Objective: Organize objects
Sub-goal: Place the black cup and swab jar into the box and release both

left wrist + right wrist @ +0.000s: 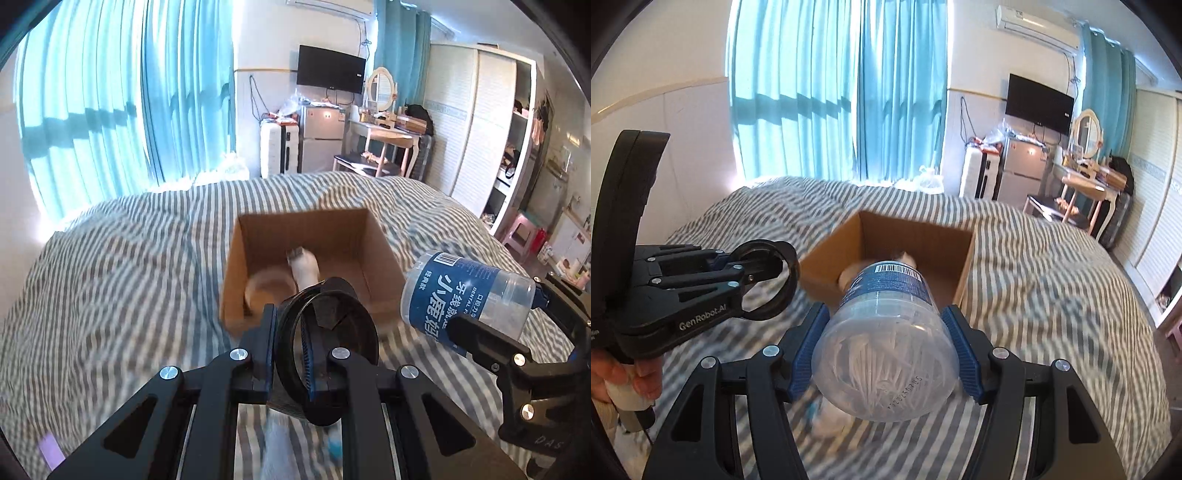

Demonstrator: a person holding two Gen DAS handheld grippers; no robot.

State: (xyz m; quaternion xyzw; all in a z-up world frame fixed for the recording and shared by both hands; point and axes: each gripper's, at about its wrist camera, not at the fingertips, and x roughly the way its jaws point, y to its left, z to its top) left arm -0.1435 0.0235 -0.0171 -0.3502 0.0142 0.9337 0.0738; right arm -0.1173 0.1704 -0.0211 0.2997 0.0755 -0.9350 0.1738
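Observation:
An open cardboard box (pixel 306 236) (pixel 964 254) sits on the striped bed. Inside it lie a round tape-like roll (pixel 267 286) and a white tube (pixel 304 267). My left gripper (pixel 291 354) (pixel 759 275) is shut on a black ring (pixel 360 332) (pixel 790 284), held above the bed just in front of the box. My right gripper (pixel 886 350) (pixel 495 321) is shut on a clear jar of dental floss picks with a blue label (pixel 886 332) (pixel 465 291), held to the right of the box's near corner.
The striped duvet (pixel 110 266) (pixel 1052 288) covers the whole bed. Small white and blue items lie blurred on the bed below the grippers (pixel 334 448) (pixel 827 417). Curtains, a fridge, a suitcase, a dressing table and a wardrobe stand beyond the bed.

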